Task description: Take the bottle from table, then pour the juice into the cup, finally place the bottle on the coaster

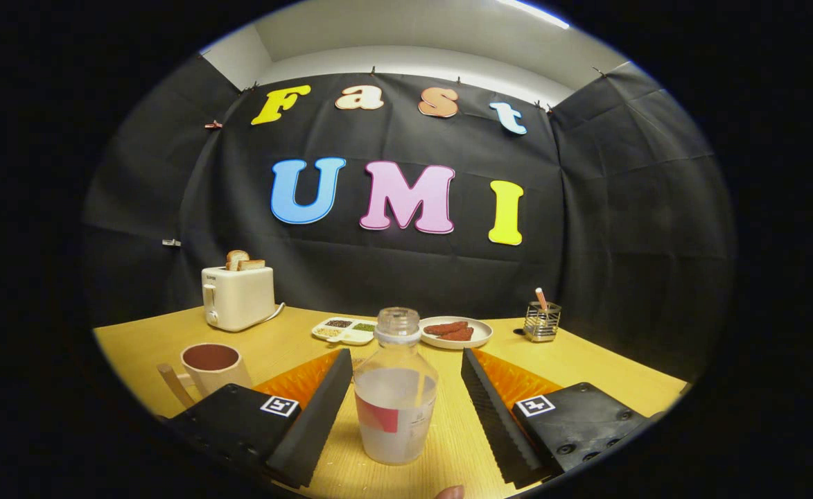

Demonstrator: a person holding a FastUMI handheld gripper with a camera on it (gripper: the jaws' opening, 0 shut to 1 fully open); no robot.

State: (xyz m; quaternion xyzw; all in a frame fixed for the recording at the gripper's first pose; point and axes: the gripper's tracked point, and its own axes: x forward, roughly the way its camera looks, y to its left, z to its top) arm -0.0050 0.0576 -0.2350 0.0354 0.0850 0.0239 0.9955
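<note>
The jaws stand apart around the bottle (396, 388), not touching it. The capless, labelled bottle stands upright on the table (586, 360), half full of cloudy liquid. Left of it, a cup (211, 367) holds dark drink.

walls: black creased cloth (607, 208) pinned up beyond the fingers, wrapping both sides | above: pale grey wall (406, 66) and white ceiling (448, 21) with a bright strip light (531, 12) | furniture: yellow wood-grain table (586, 360) under and ahead of the fingers, reaching the cloth
</note>
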